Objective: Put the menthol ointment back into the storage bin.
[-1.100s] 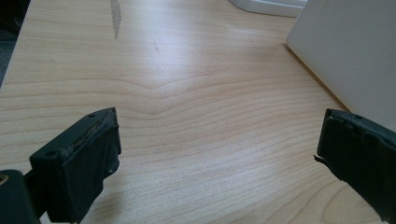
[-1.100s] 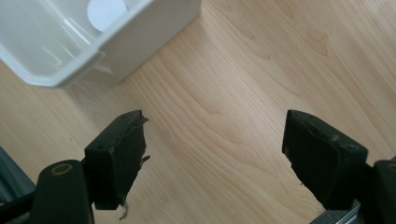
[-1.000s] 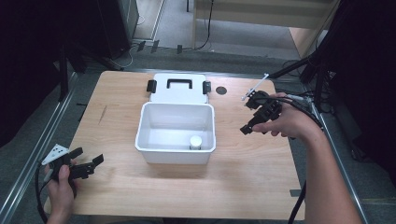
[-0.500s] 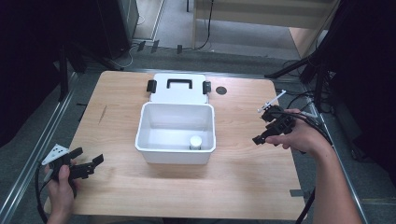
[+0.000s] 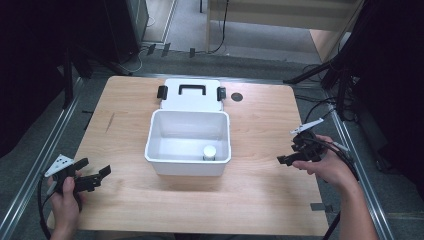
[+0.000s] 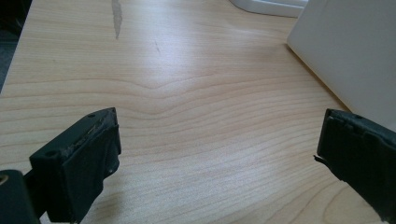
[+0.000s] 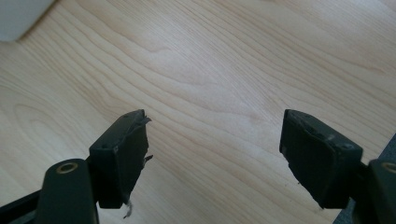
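The wooden table [image 5: 260, 200] carries an open white box [image 5: 188, 142] at its centre, the lid [image 5: 192, 95] with its black handle lying flat at the box's twelve o'clock. Inside, at the box's five o'clock corner, stands a small white cylinder [image 5: 209, 152], perhaps a capped bottle. At the box's three o'clock, well apart, the right gripper [image 5: 289, 156] hovers, jaws spread over bare wood. At eight o'clock the left gripper [image 5: 95, 173] also stands open and empty.

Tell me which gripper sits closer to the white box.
The left gripper: its view shows the white box wall beside one jaw. The right gripper hangs farther off over bare table.
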Motion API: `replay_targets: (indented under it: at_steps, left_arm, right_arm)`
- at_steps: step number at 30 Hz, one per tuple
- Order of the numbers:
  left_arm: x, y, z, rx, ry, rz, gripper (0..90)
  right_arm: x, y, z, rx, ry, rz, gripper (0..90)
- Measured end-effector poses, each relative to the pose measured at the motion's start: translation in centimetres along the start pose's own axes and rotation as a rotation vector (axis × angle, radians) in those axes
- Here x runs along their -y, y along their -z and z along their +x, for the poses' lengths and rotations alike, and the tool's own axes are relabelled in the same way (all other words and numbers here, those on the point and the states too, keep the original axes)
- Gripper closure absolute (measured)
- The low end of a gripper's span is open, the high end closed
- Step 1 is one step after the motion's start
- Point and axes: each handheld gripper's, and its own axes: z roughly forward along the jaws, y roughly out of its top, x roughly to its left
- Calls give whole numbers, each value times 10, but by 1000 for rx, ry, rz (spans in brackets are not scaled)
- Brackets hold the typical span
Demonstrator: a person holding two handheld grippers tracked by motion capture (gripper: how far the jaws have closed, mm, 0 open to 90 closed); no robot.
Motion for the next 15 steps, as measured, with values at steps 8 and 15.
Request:
replay_targets:
  at_steps: [8,15]
  left_arm:
    - [0,0,0,-1,1,0,3]
    - [0,0,0,-1,2,0,3]
  right_arm:
    - [34,-11,-6,8,-64,-150,239]
    - [68,-23,-4,3,-124,-283,229]
